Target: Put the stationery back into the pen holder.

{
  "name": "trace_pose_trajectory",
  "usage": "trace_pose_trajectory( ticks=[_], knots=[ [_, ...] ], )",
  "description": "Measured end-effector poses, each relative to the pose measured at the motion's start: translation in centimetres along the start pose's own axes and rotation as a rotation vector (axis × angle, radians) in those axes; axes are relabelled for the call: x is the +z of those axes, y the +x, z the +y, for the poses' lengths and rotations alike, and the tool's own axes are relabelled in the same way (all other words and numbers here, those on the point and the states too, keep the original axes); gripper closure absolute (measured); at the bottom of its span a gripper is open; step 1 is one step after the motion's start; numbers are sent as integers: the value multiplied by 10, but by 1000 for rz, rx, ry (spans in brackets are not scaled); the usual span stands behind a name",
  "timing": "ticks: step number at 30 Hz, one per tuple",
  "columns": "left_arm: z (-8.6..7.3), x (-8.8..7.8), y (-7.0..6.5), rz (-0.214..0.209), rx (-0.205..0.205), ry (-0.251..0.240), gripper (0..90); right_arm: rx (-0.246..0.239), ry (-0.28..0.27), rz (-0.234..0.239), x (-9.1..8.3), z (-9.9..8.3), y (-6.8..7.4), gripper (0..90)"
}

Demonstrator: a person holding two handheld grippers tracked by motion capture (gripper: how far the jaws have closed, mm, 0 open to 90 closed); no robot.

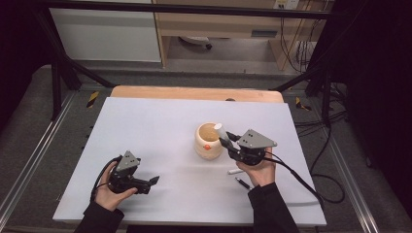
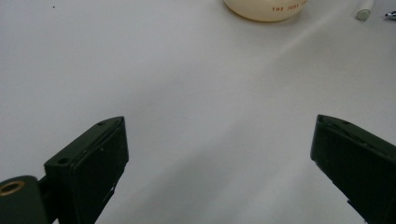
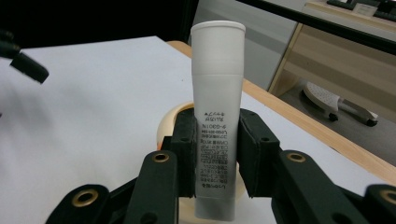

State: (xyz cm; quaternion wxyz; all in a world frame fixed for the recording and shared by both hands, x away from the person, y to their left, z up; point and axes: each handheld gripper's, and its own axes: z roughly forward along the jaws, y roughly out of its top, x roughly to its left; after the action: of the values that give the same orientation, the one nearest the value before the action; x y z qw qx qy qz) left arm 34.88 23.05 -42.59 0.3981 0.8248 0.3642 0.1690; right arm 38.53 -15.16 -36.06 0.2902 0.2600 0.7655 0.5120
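Now lower the white tube (image 3: 217, 116), clamped upright between the right gripper (image 1: 228, 141) jaws just above the cream cup (image 1: 209, 141) near the counter (image 1: 145, 126) middle, straight down into the cup's mouth, cap end leading, releasing only once clear of the rim. Keep the left gripper (image 1: 153, 180), jaws wide open and empty, parked low at near left. Cup interior hidden behind the tube; small white stick (image 1: 235, 171) and dark pen (image 1: 243, 183) hard to identify.
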Motion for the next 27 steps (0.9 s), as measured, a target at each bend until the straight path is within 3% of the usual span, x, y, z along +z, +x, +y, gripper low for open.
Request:
trace_pose_trajectory(
  ticks=[8, 14, 27],
  knots=[
    [-3, 1, 3, -3, -10, 1, 43, 106, -47, -5, 20, 13, -2, 702],
    [-4, 0, 3, -2, -11, -2, 43, 149, -60, -9, 36, 16, -1, 702],
    [-4, 1, 3, -5, -13, -6, 43, 248, -32, -10, 69, 1, -2, 702]
  ],
)
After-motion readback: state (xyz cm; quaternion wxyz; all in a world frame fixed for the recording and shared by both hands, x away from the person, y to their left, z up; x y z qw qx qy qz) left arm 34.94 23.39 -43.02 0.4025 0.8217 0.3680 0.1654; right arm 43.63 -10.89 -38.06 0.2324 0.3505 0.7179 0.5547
